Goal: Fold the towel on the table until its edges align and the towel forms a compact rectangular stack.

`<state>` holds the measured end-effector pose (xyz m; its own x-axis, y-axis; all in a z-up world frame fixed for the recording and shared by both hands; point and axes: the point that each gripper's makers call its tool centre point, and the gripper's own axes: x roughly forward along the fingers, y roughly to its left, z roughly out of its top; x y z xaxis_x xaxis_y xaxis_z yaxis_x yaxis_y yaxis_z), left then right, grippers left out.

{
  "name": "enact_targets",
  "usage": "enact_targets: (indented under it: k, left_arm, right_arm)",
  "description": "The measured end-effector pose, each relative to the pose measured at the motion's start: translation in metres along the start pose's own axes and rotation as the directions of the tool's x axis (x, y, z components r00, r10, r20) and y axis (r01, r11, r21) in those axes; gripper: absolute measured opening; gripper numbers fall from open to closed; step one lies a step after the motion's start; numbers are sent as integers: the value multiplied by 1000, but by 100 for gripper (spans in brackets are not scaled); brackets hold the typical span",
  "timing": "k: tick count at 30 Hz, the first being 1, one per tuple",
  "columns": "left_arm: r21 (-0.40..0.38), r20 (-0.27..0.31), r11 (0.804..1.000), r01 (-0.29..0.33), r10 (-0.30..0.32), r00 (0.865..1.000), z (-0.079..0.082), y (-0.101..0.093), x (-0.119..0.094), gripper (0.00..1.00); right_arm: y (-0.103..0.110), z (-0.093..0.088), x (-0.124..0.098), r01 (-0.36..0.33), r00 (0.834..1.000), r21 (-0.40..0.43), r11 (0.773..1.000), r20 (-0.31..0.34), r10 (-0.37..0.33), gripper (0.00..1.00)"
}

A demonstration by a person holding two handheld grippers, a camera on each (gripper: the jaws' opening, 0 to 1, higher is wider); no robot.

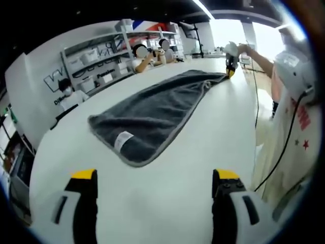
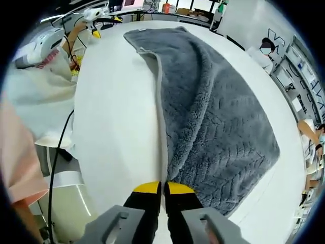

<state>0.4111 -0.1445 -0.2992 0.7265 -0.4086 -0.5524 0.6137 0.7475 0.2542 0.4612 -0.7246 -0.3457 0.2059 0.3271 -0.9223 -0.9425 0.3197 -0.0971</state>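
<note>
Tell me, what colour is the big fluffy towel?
Dark grey towel, clearest in the right gripper view.

— What's yr left tool (image 1: 155,188) look like?
— Two black jaws w/ yellow tips, grey-white housing behind, a dark slot on each side.
— And the right tool (image 2: 162,189)?
— Same build: yellow tips, black jaws, grey shell.
— What are you wearing?
— Cream top (image 1: 284,137) w/ red stars & lettering. Black cable (image 1: 284,140) runs down over it.

Bright, even light; window glare; fisheye-warped edges.
</note>
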Motion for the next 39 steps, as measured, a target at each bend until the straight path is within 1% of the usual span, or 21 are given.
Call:
enact_targets:
  k: [6, 7, 9, 15, 22, 26, 30, 32, 34, 35, 39]
  left_arm:
    - [-5, -3, 1000, -4, 4, 1000, -1, 3, 0, 98]
    - [-6, -3, 1000, -4, 4, 1000, -2, 3, 0, 98]
    - [-6, -4, 1000, -3, 3, 1000, -2, 3, 1, 99]
    - [-1, 2, 1000, 4, -4, 1000, 1, 3, 2, 98]
    - [-3, 6, 1000, 3, -3, 1000, 4, 6, 4, 98]
    - [-3, 10, 1000, 3, -3, 1000, 6, 7, 5, 99]
    - [-4, 18, 1000, 6, -6, 1000, 9, 7, 5, 99]
    - [-5, 21, 1000, 7, -7, 1000, 10, 8, 6, 99]
    - [-6, 22, 1000, 7, -6, 1000, 10, 8, 7, 99]
    - [-11, 24, 1000, 5, -5, 1000, 10, 9, 7, 99]
    - [-26, 25, 1000, 2, -1, 1000, 9, 13, 8, 99]
  right_arm:
    - [2, -1, -1, 2, 1000, 5, 1000, 4, -2, 9]
    - [2, -1, -2, 3, 1000, 6, 1000, 4, -3, 11]
    - [2, -1, -3, 12, 1000, -1, 1000, 7, -12, 18]
    - [2, -6, -7, 37, 999, -12, 999, -13, -37, 27]
    - [4, -5, -11, 63, 998, 0, 998, 21, -63, 37]
    - [5, -4, -12, 74, 996, 12, 997, 38, -75, 48]
    - [3, -1, -14, 92, 994, 24, 995, 65, -93, 57]
    - [3, 0, -15, 98, 992, 28, 995, 75, -100, 65]
    - [1, 2, -16, 108, 989, 38, 993, 95, -111, 72]
    - [-1, 5, -18, 117, 985, 54, 992, 118, -123, 75]
    - [-2, 7, -18, 123, 981, 73, 990, 142, -133, 83]
